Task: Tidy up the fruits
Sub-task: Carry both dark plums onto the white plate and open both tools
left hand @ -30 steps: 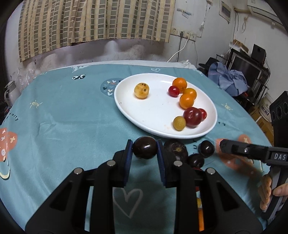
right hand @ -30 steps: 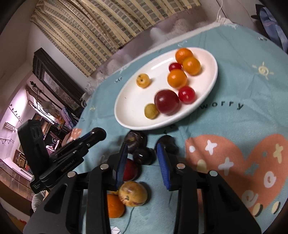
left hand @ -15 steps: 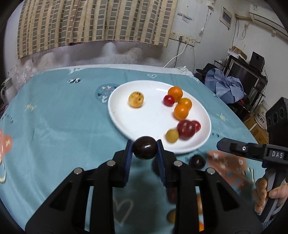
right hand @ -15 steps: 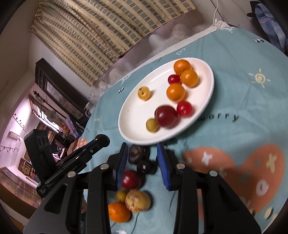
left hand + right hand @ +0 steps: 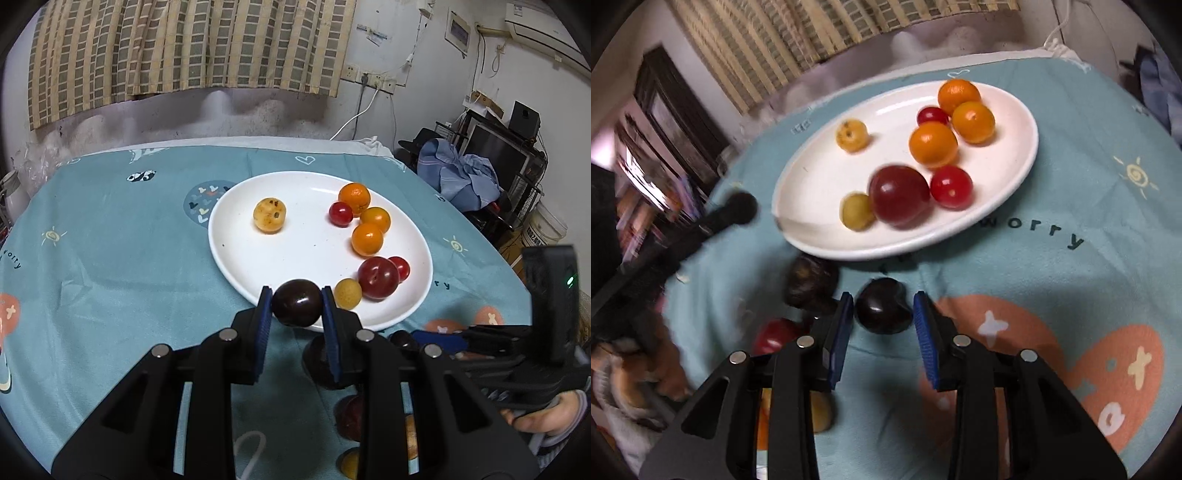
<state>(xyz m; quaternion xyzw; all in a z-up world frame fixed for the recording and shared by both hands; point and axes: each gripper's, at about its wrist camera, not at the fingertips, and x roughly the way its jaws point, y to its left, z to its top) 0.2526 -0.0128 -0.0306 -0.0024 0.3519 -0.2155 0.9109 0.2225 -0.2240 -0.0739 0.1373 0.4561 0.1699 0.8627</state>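
My left gripper [image 5: 296, 306] is shut on a dark plum [image 5: 296, 302] and holds it above the near rim of the white plate [image 5: 240, 254]. The plate holds three oranges, two cherry tomatoes, a red plum [image 5: 378, 278] and two yellow fruits. My right gripper [image 5: 884, 315] is open, its blue pads on either side of another dark plum [image 5: 882, 311] lying on the cloth just below the plate [image 5: 1008, 195]. A brown-dark fruit [image 5: 810, 282] and a red fruit [image 5: 775, 334] lie to its left.
A teal printed tablecloth [image 5: 110, 258] covers the round table. More loose fruit lies under the left gripper, red and yellow [image 5: 349, 421]. The right handle and a hand [image 5: 546, 362] are at the right in the left wrist view. Clutter stands beyond the table's right edge.
My left gripper has lifted the dark plum off the cloth and carried it toward the plate's near rim. My right gripper has dropped and moved in around a dark plum on the cloth.
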